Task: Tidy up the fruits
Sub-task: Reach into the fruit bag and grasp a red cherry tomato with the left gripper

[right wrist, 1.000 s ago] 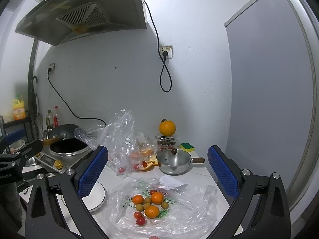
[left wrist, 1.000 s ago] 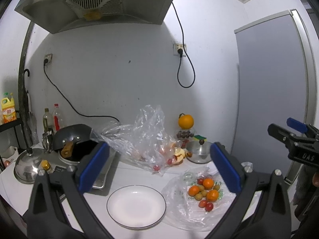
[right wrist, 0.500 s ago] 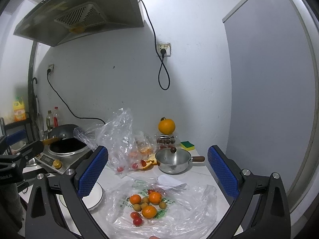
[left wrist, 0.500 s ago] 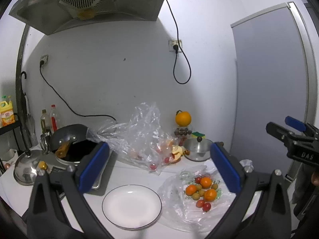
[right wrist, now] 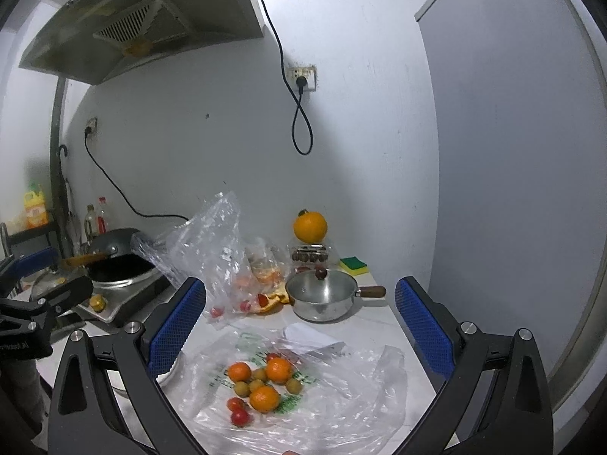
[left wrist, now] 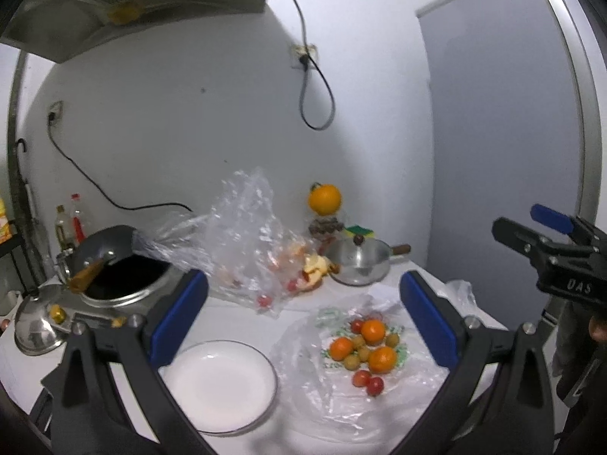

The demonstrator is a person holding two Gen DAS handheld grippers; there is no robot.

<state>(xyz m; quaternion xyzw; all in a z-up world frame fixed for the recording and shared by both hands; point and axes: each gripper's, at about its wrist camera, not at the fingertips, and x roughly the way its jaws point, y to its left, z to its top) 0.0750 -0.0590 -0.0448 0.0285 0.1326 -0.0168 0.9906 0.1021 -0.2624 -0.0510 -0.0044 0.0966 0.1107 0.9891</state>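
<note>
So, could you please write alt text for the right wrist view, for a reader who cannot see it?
The open right gripper hangs above a flattened plastic bag holding small oranges, red tomatoes and greenish-brown round fruits on a white counter. Behind stand a steel saucepan, a crumpled clear bag and a black wok; a white plate peeks out at left.

Left wrist view: my left gripper [left wrist: 303, 326] looks forward and slightly down from above the near edge of the counter [left wrist: 235, 311], facing the back wall, white plate [left wrist: 220, 383] nearest. Right wrist view: my right gripper [right wrist: 299, 333] faces the same wall from further right, above the fruit pile [right wrist: 261, 383]. Both views share the fruit pile [left wrist: 364, 349], clear plastic bag [left wrist: 242, 242], saucepan [right wrist: 322, 295] and wok [right wrist: 117, 261]; each view catches the other gripper at its edge
</note>
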